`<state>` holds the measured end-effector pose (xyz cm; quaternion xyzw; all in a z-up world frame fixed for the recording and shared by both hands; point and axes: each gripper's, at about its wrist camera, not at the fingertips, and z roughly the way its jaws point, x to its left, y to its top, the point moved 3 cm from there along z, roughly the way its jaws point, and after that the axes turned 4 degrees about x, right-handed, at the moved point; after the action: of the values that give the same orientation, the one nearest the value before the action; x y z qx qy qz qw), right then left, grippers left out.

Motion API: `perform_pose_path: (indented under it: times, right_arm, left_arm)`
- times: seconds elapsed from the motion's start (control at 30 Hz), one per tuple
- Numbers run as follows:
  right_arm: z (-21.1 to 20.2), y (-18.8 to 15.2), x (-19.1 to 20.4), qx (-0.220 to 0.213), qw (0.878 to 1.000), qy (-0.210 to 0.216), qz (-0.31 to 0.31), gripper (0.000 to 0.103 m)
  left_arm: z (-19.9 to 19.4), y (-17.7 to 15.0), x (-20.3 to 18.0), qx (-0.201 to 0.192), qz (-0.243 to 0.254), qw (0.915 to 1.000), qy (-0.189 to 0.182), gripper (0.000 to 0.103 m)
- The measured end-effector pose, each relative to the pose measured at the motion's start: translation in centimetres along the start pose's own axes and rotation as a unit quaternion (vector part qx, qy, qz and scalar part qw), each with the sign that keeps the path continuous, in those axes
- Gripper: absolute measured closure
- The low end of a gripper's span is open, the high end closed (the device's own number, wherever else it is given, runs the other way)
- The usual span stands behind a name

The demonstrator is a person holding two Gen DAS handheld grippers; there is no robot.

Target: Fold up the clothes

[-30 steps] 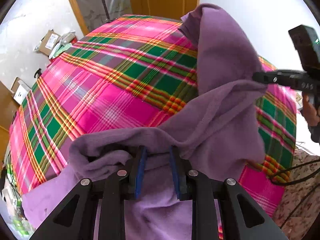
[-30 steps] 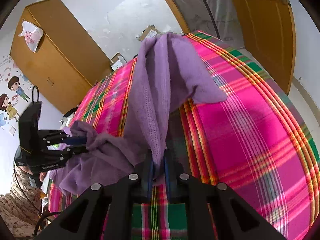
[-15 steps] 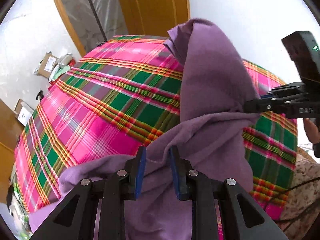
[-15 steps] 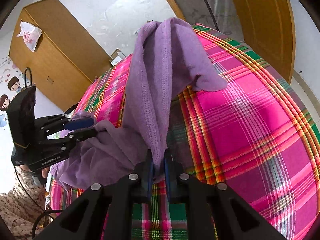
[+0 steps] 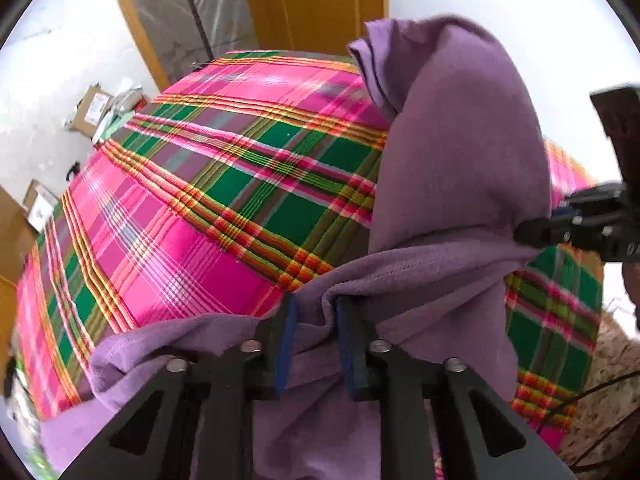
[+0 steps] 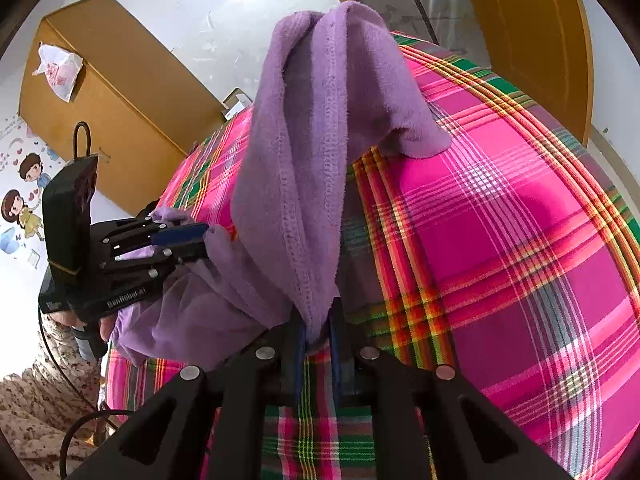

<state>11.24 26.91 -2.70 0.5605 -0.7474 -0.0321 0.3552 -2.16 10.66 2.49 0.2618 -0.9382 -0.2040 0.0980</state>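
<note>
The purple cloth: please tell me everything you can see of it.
The purple cloth looks like soft fleece with a stitched hem. It is lifted and bunched, not folded flat. The right claw pinches its hem; the left claw grips another bunched part. One loose end droops onto the pink and green checked blanket.

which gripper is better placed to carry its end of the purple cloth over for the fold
Right, probably. The right gripper pinches the purple cloth at a stitched edge, with a long stretch hanging taut toward the plaid blanket. The left gripper, whose jaws have just been closing, holds only a bunched wad.
</note>
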Motion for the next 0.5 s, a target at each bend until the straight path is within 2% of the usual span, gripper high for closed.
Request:
perform_pose_path:
  times: [0.27, 0.4, 0.5]
  right_arm:
    - [-2.0, 2.1, 0.9, -0.032, 0.998, -0.042, -0.040, 0.088]
    - [-3.9, 4.6, 1.6, -0.074, 0.993, -0.064, -0.070, 0.086]
    - [-4.7, 7.5, 2.1, -0.109, 0.989, -0.063, -0.083, 0.084]
  left_arm:
    - [-0.5, -0.3, 0.4, -0.028, -0.032, 0.9986, -0.030, 0.095]
    - [-0.5, -0.5, 0.2, -0.031, -0.037, 0.9979, -0.045, 0.098]
    - [-0.2, -0.7, 0.1, -0.030, -0.043, 0.9972, -0.053, 0.098]
